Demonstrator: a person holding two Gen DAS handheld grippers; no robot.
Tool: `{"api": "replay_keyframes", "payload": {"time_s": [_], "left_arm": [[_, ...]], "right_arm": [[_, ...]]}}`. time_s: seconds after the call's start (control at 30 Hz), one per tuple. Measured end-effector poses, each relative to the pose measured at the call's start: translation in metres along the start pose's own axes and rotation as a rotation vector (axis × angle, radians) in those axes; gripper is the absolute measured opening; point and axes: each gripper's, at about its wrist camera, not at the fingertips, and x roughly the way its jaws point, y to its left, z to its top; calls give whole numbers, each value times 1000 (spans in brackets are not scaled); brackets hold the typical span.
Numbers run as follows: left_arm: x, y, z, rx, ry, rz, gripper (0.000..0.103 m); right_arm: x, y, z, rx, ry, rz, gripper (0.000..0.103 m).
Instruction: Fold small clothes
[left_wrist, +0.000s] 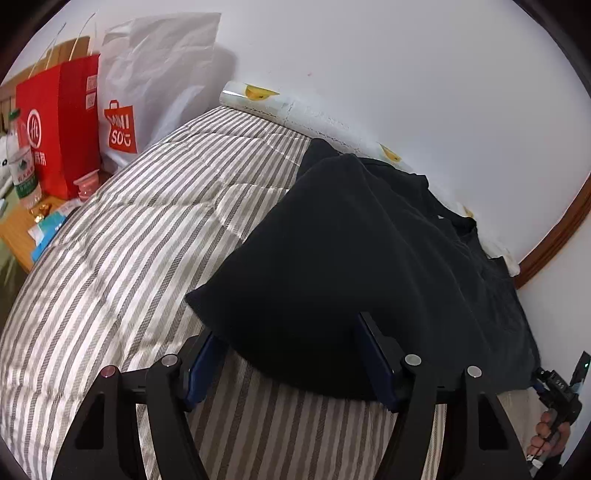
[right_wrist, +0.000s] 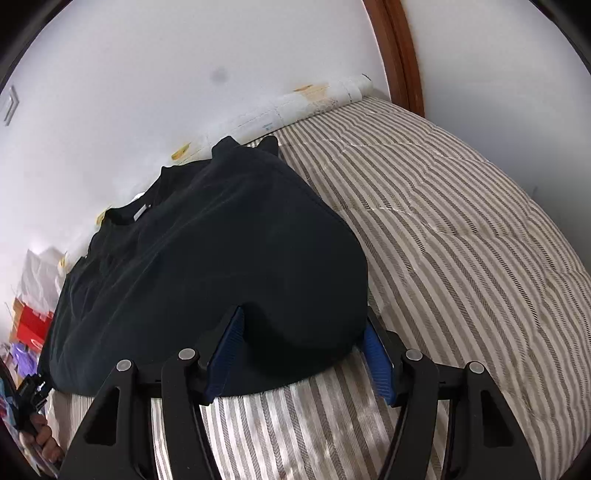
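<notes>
The black shirt lies on the bed, collar toward the wall edge, hem at the near edge; no fold is visible yet. The left gripper and right gripper straddle the hem corners, jaws released, cloth between them. Shopping bags stand on a side table, clear of the work.

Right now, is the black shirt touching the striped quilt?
Touching. The left wrist view shows the black shirt lying flat on the striped quilt, no gap beneath.
</notes>
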Motion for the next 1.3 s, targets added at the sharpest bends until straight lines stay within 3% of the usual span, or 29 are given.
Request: {"api": "replay_keyframes", "payload": {"time_s": [0.1, 0.2, 0.3, 0.33, 0.37, 0.47, 0.77, 1.3], "left_arm": [[3, -4, 2, 8, -7, 22, 65], [5, -3, 6, -4, -9, 32, 54], [7, -3, 9, -8, -15, 30, 40], [6, -4, 8, 2, -22, 36, 33], [4, -5, 8, 16, -32, 46, 23], [-1, -12, 5, 71, -53, 64, 18], [-31, -13, -10, 108, -74, 69, 16], [-106, 19, -83, 106, -91, 73, 16]], "right_arm": [[6, 4, 5, -11, -9, -7, 63], [11, 6, 10, -23, -6, -9, 61], [12, 9, 11, -41, -4, 8, 38], [10, 11, 10, -57, -9, 6, 25], [8, 15, 9, -75, -19, 2, 21], [2, 21, 7, -107, -35, -15, 17], [-32, 20, -4, -115, -50, 2, 15], [-98, 10, -76, -182, -43, 8, 15]]}}
